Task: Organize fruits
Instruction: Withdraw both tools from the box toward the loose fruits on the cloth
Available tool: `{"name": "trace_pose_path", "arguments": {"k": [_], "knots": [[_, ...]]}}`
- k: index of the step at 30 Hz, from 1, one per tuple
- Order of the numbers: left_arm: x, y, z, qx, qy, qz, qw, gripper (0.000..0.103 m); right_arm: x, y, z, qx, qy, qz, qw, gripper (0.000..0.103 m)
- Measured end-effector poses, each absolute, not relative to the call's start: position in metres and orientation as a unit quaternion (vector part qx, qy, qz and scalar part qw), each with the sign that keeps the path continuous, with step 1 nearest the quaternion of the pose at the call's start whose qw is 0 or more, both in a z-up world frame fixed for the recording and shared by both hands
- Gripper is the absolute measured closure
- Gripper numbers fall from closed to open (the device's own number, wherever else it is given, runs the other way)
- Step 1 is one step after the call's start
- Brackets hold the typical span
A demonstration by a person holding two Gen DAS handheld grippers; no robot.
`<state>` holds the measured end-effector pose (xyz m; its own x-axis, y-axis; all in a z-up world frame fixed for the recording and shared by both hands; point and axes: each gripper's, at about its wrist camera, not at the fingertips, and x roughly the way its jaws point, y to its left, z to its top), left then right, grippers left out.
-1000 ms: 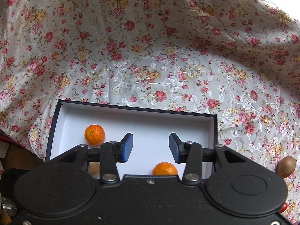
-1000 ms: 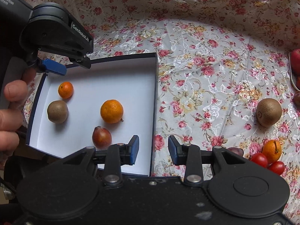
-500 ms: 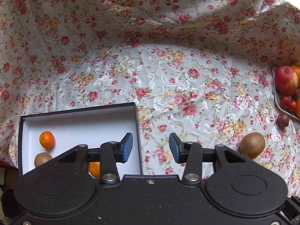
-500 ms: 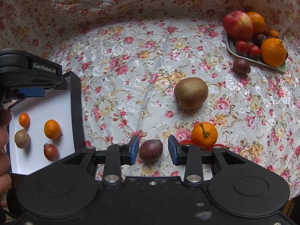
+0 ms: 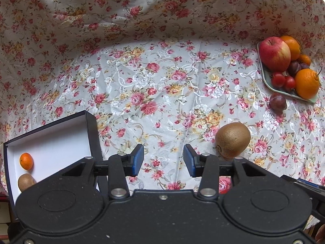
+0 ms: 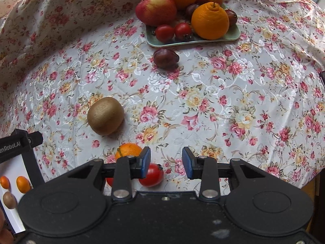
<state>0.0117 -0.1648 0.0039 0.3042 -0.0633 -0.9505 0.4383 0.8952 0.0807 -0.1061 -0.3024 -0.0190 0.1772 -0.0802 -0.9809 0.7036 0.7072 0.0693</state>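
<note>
Fruits lie scattered on a flowered tablecloth (image 6: pixel 223 93), some boxed, some loose, some on a tray. Nearest in the right wrist view, the right gripper (image 6: pixel 166 162) has its blue pads parted with only cloth between them, holding nothing; a red tomato (image 6: pixel 152 175) sits just behind its left pad at lower centre, and a small orange (image 6: pixel 129 150) peeks above that finger. At lower left, a white-lined box (image 6: pixel 12 168) holds two small oranges and a kiwi. Further up, left of centre, a loose kiwi (image 6: pixel 105 118) rests on the cloth, then a dark plum (image 6: pixel 165 58) just below the tray (image 6: pixel 193 40), which at top centre carries an apple (image 6: pixel 155 8), oranges, tomatoes and plums.

In the left wrist view, the left gripper (image 5: pixel 163 159) likewise stands partly open and empty above the cloth at lower centre; the box (image 5: pixel 48 138) is at lower left, the kiwi (image 5: pixel 232 139) just right of the right pad, the tray (image 5: pixel 284 89) at upper right
</note>
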Motion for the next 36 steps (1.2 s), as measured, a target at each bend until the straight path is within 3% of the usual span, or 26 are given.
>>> {"name": "trace_pose_path", "arguments": {"k": [22, 36], "knots": [[0.012, -0.173, 0.015, 0.156, 0.562, -0.184, 0.791, 0.051, -0.102, -0.331, -0.028, 0.296, 0.560, -0.307, 0.710, 0.065], [0.027, -0.158, 0.022, 0.125, 0.569, -0.180, 0.793, 0.050, -0.031, -0.377, -0.042, 0.317, 0.513, -0.349, 0.717, 0.065]]}}
